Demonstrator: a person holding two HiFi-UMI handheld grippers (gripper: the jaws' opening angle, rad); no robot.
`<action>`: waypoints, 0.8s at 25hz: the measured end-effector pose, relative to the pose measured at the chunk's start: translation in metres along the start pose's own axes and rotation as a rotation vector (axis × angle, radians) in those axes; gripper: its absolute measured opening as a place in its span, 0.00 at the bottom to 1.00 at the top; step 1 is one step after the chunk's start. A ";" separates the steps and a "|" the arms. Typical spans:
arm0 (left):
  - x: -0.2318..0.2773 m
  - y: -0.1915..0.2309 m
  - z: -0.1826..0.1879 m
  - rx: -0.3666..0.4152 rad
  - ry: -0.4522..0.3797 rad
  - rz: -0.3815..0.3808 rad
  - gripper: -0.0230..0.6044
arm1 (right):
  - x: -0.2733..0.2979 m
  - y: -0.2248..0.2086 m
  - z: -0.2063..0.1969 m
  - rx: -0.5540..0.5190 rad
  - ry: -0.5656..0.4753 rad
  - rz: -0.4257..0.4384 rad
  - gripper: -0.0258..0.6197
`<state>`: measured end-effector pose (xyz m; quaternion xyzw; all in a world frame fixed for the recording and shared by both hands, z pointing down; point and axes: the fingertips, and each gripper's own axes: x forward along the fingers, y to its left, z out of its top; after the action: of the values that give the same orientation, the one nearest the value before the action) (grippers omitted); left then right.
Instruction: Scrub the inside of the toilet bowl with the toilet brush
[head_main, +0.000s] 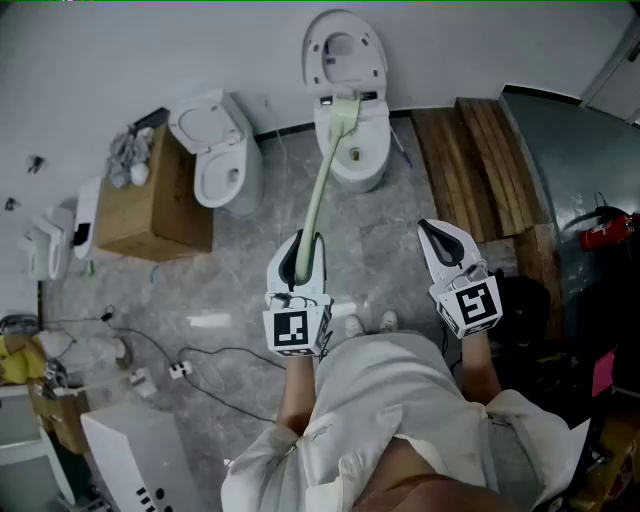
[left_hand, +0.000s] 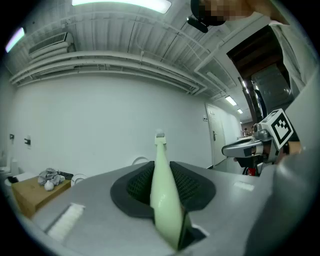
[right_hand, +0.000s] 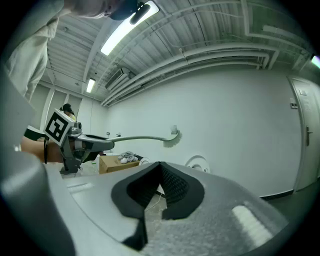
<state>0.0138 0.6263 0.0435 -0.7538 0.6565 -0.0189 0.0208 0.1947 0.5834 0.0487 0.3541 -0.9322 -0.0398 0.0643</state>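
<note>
A pale green toilet brush (head_main: 322, 180) runs from my left gripper (head_main: 300, 242) toward the white toilet (head_main: 372, 160), whose lid (head_main: 343, 48) is raised. Its head (head_main: 345, 108) shows over the back rim of the bowl; I cannot tell its height above it. In the left gripper view the handle (left_hand: 164, 195) sits pinched between the dark pads of the left gripper (left_hand: 162, 182). My right gripper (head_main: 433, 230) hangs to the right, shut and holding nothing. In the right gripper view the right gripper (right_hand: 160, 172) points at the wall, with the brush (right_hand: 142, 138) at the left.
A second white toilet (head_main: 215, 160) stands left of the first, beside a wooden cabinet (head_main: 150, 205) with a grey rag (head_main: 127, 155) on top. Wooden planks (head_main: 480, 165) lie to the right. Cables (head_main: 190, 358) trail over the grey floor at the lower left.
</note>
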 end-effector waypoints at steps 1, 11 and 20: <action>0.002 -0.002 -0.001 -0.001 0.001 0.001 0.22 | 0.001 -0.003 -0.001 0.002 0.002 -0.002 0.04; 0.026 -0.025 -0.011 -0.010 0.043 0.051 0.22 | 0.004 -0.029 -0.017 0.049 -0.040 0.022 0.04; 0.048 -0.015 -0.019 -0.020 0.034 0.087 0.22 | 0.028 -0.047 -0.025 0.053 -0.027 0.048 0.04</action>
<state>0.0339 0.5804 0.0638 -0.7243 0.6890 -0.0243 0.0030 0.2083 0.5285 0.0703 0.3328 -0.9418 -0.0184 0.0434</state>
